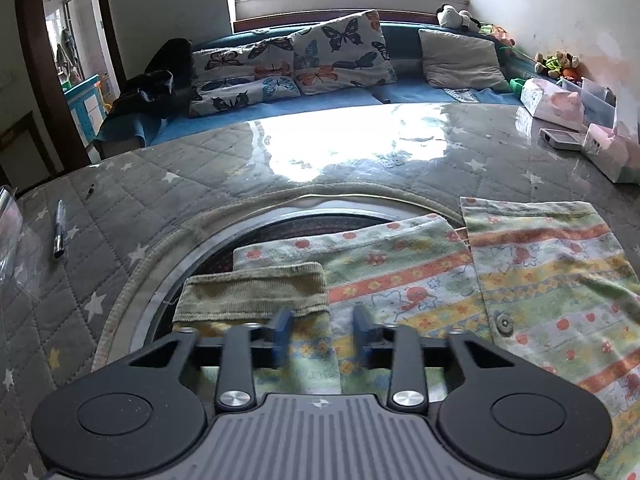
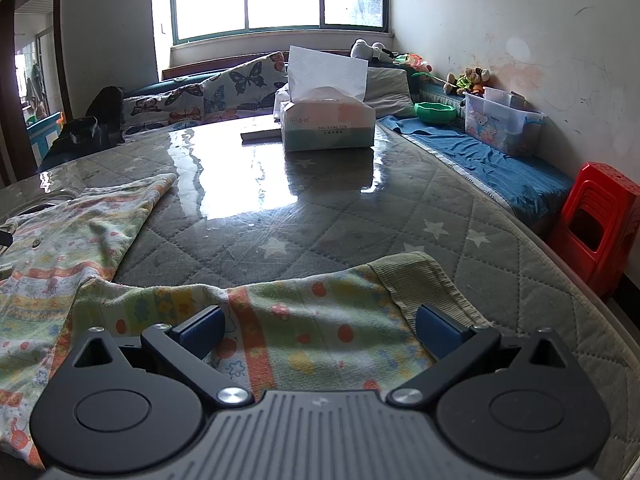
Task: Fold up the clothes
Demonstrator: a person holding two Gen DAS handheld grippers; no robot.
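Note:
A small patterned child's garment (image 1: pixel 440 280) with orange, yellow and green stripes lies spread on the table. Its left sleeve ends in a green ribbed cuff (image 1: pixel 256 292). My left gripper (image 1: pixel 322 334) hovers just over that sleeve near the cuff, its blue fingers (image 1: pixel 282 332) a little apart and holding nothing. In the right wrist view the garment's other sleeve (image 2: pixel 312 320) with its ribbed cuff (image 2: pixel 424 288) lies under my right gripper (image 2: pixel 320 330), which is wide open and empty. The garment's body (image 2: pixel 60 248) stretches to the left.
The table (image 2: pixel 320 208) has a grey quilted star-print cover under glossy plastic. A pen (image 1: pixel 59 228) lies at the left. A tissue box (image 2: pixel 328 124) stands mid-table, boxes (image 1: pixel 560 104) at the right. A sofa with butterfly pillows (image 1: pixel 340 52) is behind, a red stool (image 2: pixel 596 224) right.

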